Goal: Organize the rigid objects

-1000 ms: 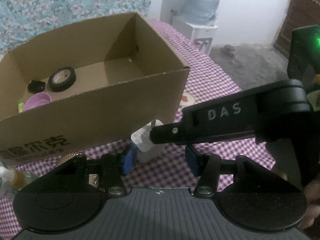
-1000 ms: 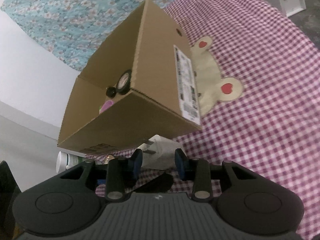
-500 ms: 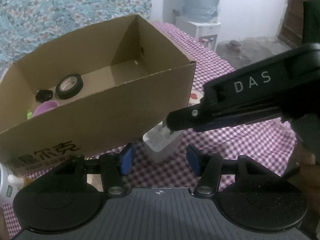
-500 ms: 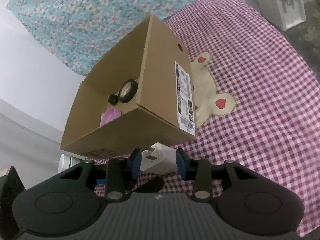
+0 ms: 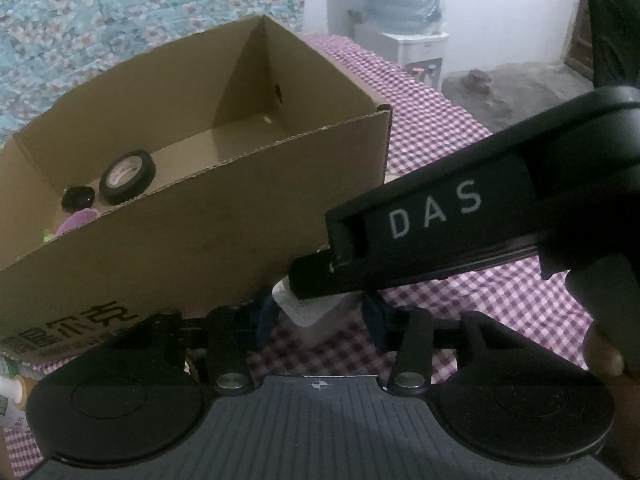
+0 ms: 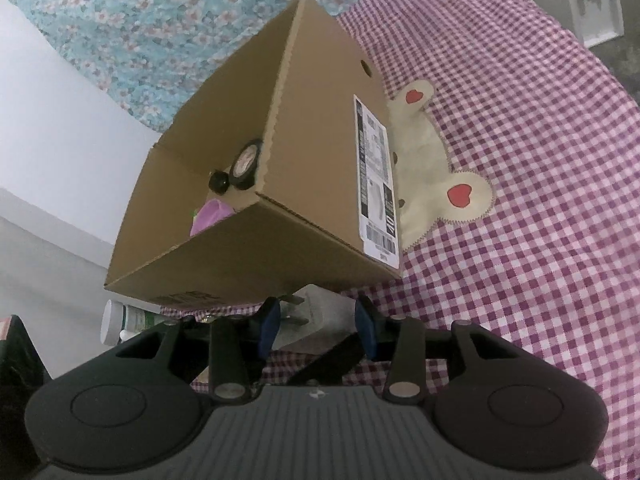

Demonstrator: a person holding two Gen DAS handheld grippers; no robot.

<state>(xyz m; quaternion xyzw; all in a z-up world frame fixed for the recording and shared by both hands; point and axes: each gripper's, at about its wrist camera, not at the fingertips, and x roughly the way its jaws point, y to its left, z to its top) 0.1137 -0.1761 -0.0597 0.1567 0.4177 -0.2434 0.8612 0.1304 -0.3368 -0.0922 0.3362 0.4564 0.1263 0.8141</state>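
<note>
A white plug-in charger (image 5: 316, 314) (image 6: 324, 310) lies on the checked cloth just in front of the cardboard box (image 5: 200, 240) (image 6: 320, 184). My left gripper (image 5: 320, 316) is closing on it, and its blue pads (image 5: 267, 316) reach both sides of it. My right gripper (image 6: 317, 326) is opening with the charger between its pads, metal prongs toward the left pad. The right gripper's black finger (image 5: 432, 224) crosses the left wrist view and covers the charger's top. The box holds a black tape roll (image 5: 127, 176) (image 6: 246, 164), a small black round piece (image 5: 78, 199) and a purple thing (image 6: 214, 216).
A white and green bottle (image 6: 128, 320) lies at the box's near left corner. The purple checked cloth (image 6: 520, 160) with a bear patch (image 6: 432, 168) stretches right of the box. A water dispenser (image 5: 412, 20) stands beyond the table. A hand (image 5: 604, 360) holds the right gripper.
The left gripper came in lower and closer around the charger and its jaws narrowed. The right gripper's pads spread slightly, and its finger now looms larger in the left wrist view.
</note>
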